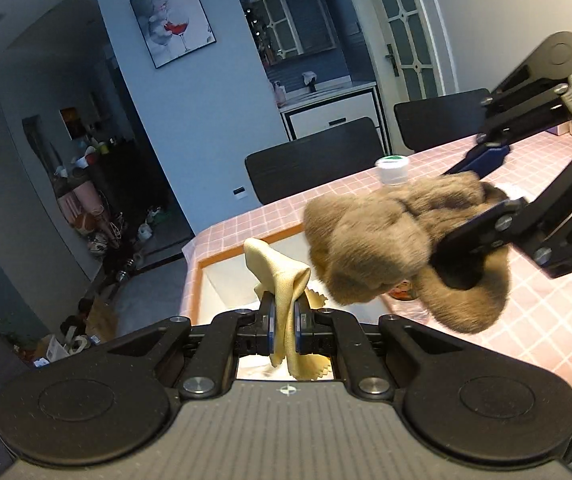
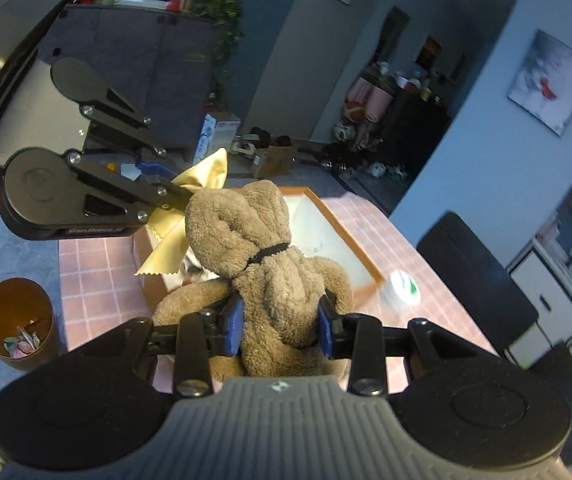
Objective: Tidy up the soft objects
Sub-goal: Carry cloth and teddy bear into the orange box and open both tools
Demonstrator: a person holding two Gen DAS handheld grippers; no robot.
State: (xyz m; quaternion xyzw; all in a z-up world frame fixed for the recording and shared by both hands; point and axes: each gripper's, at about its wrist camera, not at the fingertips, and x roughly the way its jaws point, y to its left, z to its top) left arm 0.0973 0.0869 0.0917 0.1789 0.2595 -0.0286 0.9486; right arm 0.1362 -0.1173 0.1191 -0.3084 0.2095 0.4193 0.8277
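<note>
1. My left tool (image 1: pixel 284 326) is clenched on a yellow cloth (image 1: pixel 282 276), held over the orange-rimmed box (image 1: pixel 202 264).
2. My right tool (image 2: pixel 280 330) grips a brown towel bundle (image 2: pixel 262 248), tied with a black band (image 2: pixel 268 254), also above the box.
3. The box sits on the pink checked surface (image 1: pixel 546 312), white cup (image 2: pixel 402 288) just beside it.
4. A copper bin (image 2: pixel 16 320) stands on the floor.

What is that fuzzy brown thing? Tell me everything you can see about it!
The brown towel bundle looks like soft terry cloth, rolled and knotted into a plush-toy shape with two ear-like lobes on top. A thin black band cinches its middle. The right hand-held gripper squeezes its lower part between blue pads, holding it in the air above the orange-rimmed box and pink checked tablecloth.
</note>
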